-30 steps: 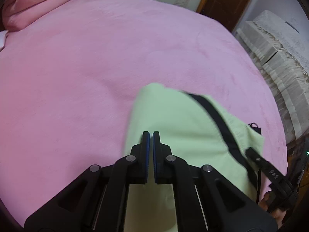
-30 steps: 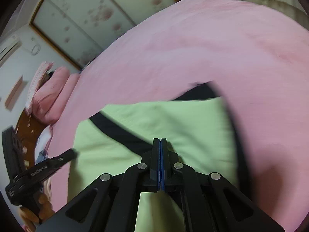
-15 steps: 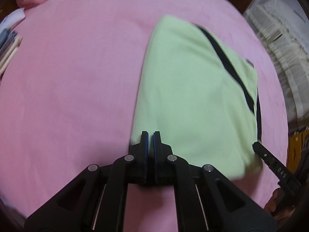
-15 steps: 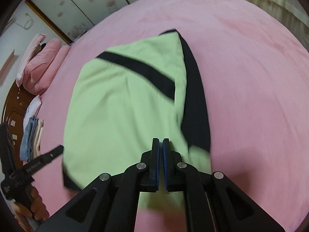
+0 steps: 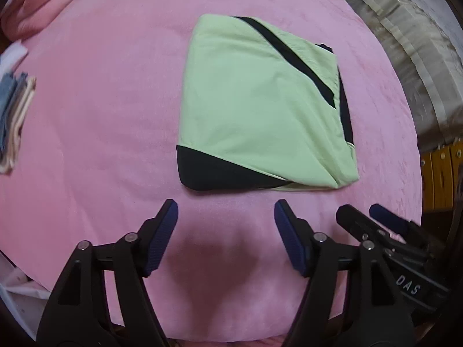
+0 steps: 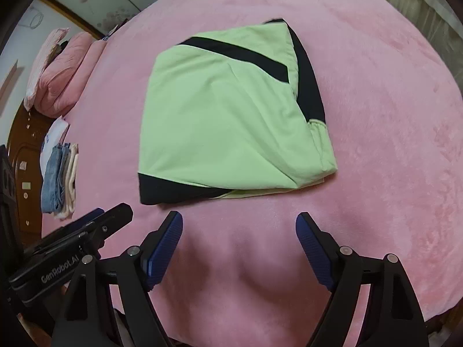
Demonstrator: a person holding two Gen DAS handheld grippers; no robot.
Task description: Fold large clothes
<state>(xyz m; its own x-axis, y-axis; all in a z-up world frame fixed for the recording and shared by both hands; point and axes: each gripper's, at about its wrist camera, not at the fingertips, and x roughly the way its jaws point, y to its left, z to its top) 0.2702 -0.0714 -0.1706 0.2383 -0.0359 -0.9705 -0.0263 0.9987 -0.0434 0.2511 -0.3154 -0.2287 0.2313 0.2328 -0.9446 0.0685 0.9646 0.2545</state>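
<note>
The green jacket [image 5: 260, 107] was seen folded on the pink bed [image 5: 101, 115]; the left gripper [image 5: 225, 217] and right gripper [image 6: 238, 225] were opening, nothing between them. The loose front layers could be sprung apart if snagged.

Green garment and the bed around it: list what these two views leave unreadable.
- Green garment: both views show only its top layer; the folds underneath are hidden by its own fabric.
- Stack of clothes: small and near the edge in the right wrist view, cut by the frame in the left; pieces cannot be counted.
- Right gripper: the frame cuts off the hand holding it.
</note>
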